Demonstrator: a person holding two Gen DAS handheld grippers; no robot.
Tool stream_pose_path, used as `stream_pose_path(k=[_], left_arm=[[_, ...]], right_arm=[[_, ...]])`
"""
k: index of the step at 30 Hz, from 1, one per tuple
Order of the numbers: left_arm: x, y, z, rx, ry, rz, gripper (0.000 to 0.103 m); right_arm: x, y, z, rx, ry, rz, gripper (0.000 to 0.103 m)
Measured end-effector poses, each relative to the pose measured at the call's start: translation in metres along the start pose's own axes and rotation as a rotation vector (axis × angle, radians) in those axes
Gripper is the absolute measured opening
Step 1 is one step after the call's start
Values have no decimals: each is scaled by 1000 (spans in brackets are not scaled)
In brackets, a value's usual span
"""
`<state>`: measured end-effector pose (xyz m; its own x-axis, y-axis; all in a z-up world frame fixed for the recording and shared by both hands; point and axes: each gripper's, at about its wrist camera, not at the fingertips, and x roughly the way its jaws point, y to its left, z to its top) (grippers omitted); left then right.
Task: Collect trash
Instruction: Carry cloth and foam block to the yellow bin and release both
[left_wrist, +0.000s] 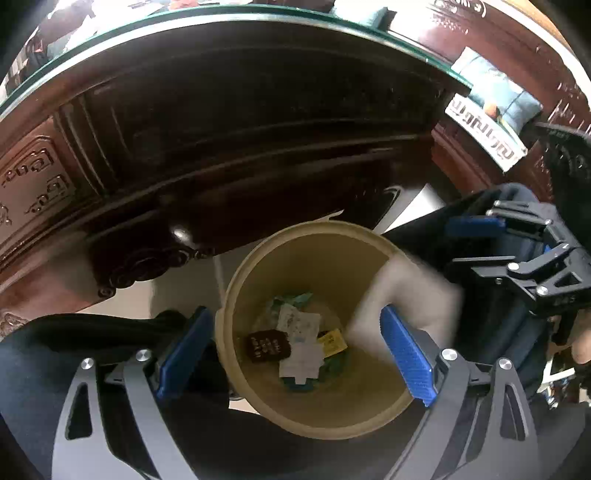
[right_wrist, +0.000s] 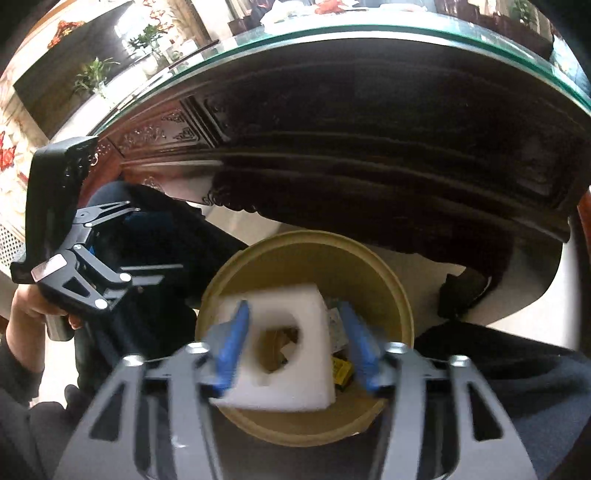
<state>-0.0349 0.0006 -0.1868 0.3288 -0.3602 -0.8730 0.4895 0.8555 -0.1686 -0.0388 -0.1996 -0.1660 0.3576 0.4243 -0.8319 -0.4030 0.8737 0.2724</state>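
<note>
A tan round bin (left_wrist: 295, 236) stands on the floor under both grippers, also in the right wrist view (right_wrist: 306, 240). In its bottom lie a brown packet (left_wrist: 267, 345), white paper scraps (left_wrist: 299, 325) and a yellow packet (left_wrist: 332, 341). A white foam block (right_wrist: 288, 306) with a hole through it hangs over the bin mouth between the spread fingers of my right gripper (right_wrist: 294, 306). The right-hand pad stands clear of it. In the left wrist view the foam (left_wrist: 402, 291) is blurred at the bin's right rim. My left gripper (left_wrist: 293, 312) is open over the bin, holding nothing.
A dark carved wooden table (left_wrist: 221, 110) with a glass top overhangs just behind the bin. A person's dark-trousered legs flank the bin on both sides. Light floor (right_wrist: 535, 295) shows to the right. A hand (right_wrist: 26, 306) holds the left gripper's handle.
</note>
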Motion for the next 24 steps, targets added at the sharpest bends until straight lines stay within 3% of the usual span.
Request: stream_pose_path(k=[16, 24], left_arm=[[7, 1, 1, 1, 26, 2, 92], [8, -1, 1, -10, 22, 4, 92]], right_arm=[[7, -3, -4, -5, 27, 11, 55], [11, -4, -6, 0, 39, 10, 61]])
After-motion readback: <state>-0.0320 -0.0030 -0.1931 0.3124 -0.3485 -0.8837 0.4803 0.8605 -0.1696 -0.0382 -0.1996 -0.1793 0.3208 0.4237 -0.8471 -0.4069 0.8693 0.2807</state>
